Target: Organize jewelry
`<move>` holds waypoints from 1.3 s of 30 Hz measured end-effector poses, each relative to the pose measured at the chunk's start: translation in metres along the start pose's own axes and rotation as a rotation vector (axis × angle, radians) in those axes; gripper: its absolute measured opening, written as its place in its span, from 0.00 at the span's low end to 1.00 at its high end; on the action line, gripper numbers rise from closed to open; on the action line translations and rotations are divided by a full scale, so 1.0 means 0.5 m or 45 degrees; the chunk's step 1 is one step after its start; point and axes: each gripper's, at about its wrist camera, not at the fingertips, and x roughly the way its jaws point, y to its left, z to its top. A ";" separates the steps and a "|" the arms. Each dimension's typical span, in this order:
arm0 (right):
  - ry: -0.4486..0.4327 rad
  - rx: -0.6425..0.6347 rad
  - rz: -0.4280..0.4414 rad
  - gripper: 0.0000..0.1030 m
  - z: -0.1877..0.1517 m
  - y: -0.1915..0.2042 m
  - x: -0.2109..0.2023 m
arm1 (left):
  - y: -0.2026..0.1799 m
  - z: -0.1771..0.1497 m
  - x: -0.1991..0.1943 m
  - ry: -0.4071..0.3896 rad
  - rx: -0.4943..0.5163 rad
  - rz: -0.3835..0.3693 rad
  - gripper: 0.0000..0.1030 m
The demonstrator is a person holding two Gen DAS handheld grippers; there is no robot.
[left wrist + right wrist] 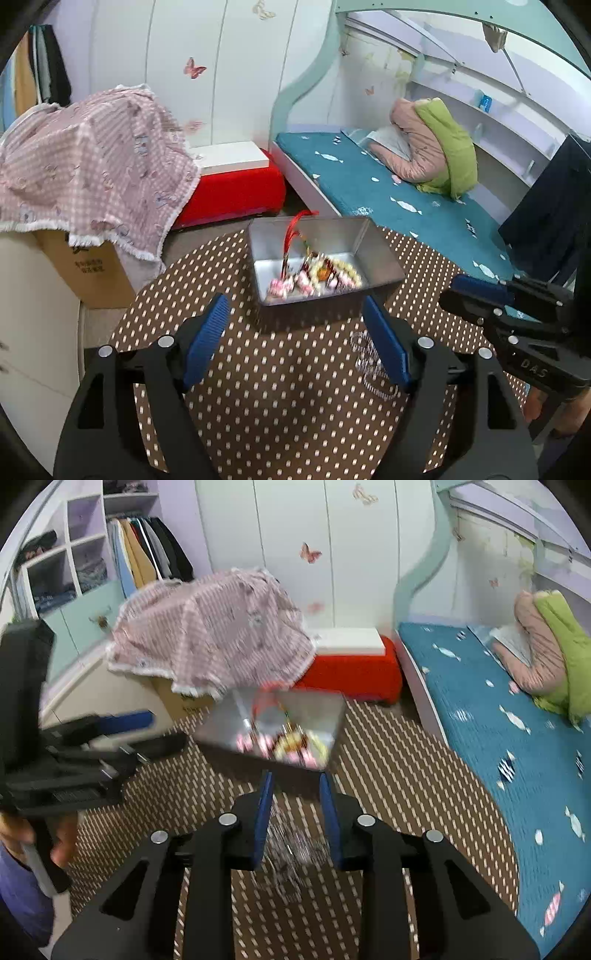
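The open silver metal tin holds beaded bracelets on the brown dotted bench. A clear sparkly chain, blurred but probably a bracelet, lies on the bench before the tin, between the right gripper fingers, slightly parted, apparently not pinching. The left gripper is spread, empty, chain beside its right finger.

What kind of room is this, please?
Most likely a child's bedroom: a bed with a teal candy-print cover, white wardrobe doors with butterfly stickers, and clothes hanging in an open closet. A metal jewelry tin sits on a polka-dot table.
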 end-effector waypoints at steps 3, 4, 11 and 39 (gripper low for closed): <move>0.049 0.016 -0.013 0.26 -0.042 -0.012 0.013 | 0.003 -0.033 -0.007 0.008 -0.005 0.031 0.74; 0.061 0.022 -0.014 0.27 -0.051 -0.015 0.018 | 0.004 -0.041 -0.006 0.018 -0.012 0.028 0.74; 0.147 0.030 -0.029 0.27 -0.093 -0.023 0.068 | -0.006 -0.095 0.013 0.093 -0.034 -0.008 0.74; 0.085 -0.084 -0.042 0.16 -0.102 0.007 0.071 | 0.025 -0.095 0.055 0.161 -0.082 -0.041 0.74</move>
